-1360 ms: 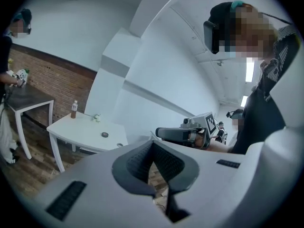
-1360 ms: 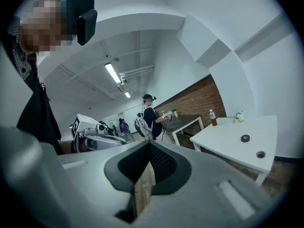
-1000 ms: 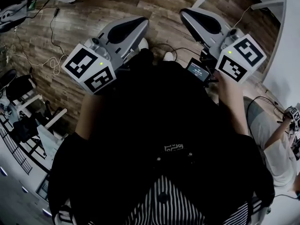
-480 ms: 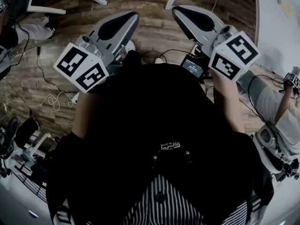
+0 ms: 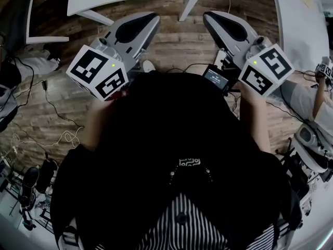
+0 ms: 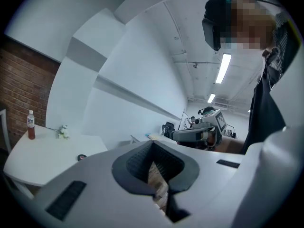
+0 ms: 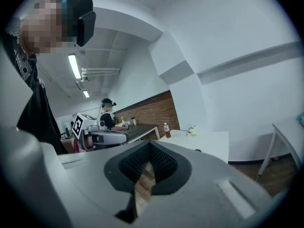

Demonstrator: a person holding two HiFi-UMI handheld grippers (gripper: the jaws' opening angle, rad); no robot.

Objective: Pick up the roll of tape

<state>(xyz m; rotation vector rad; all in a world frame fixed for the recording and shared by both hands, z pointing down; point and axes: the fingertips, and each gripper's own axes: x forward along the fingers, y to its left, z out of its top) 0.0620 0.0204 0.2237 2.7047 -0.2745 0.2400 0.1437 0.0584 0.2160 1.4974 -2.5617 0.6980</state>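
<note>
Bottle [image 6: 31,126] (reddish liquid inside) stands on table [image 6: 40,158]; upright.

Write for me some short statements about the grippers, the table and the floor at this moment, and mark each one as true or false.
1. The left gripper and the right gripper both have their jaws together and hold nothing. True.
2. A bottle stands upright on the white table. True.
3. The floor is grey carpet. False: the floor is wood planks.
4. The left gripper holds the tape. False: it is empty. A small dark ring, perhaps the tape, lies on the table.
</note>
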